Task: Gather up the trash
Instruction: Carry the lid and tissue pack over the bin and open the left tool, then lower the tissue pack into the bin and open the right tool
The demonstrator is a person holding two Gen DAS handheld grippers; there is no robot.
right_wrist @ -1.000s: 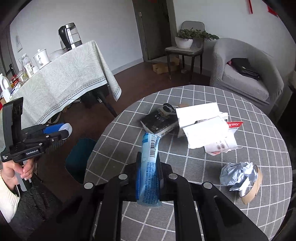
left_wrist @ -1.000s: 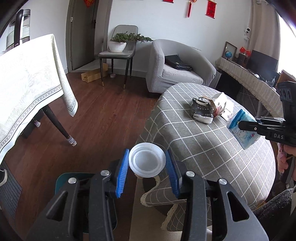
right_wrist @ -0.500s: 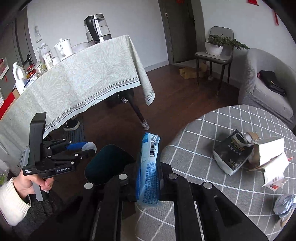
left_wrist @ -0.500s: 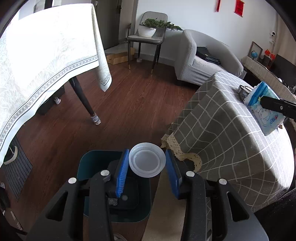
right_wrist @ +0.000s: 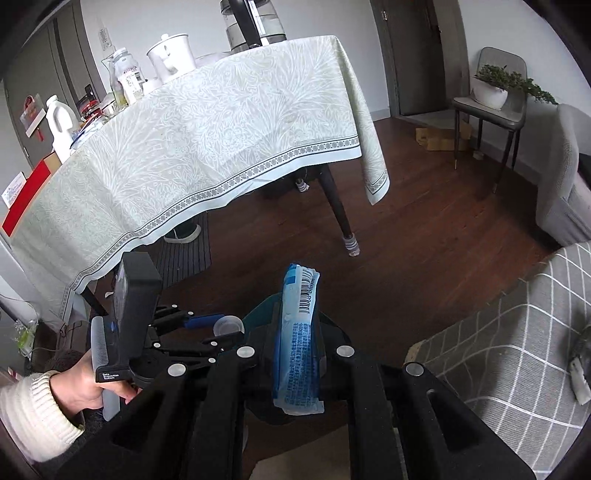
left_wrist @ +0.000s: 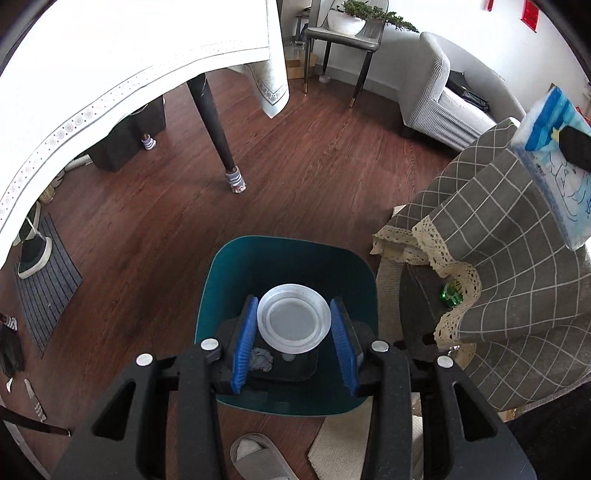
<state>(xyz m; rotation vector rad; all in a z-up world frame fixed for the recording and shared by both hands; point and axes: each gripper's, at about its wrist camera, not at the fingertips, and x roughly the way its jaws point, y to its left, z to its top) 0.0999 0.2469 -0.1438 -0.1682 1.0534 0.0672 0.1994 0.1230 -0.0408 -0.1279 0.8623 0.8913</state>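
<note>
Teal bin (left_wrist: 221,273) sits under the left claw (left_wrist: 294,341) clamping a plastic lid (left_wrist: 294,317).

Two wrist fisheyes, both tilted down over the floor beside the round table.

The left wrist view looks steeply down along its gripper's fingers (left_wrist: 248,343) straight into the teal bin (left_wrist: 221,277), close above it; the right wrist view faces less steeply, out across the wood floor (right_wrist: 424,236) to the long table's pale cloth (right_wrist: 221,140); both share the bin (right_wrist: 258,317), that cloth (left_wrist: 110,55), the grid-patterned tablecloth (left_wrist: 517,258) and the far chair (left_wrist: 343,33).
</note>
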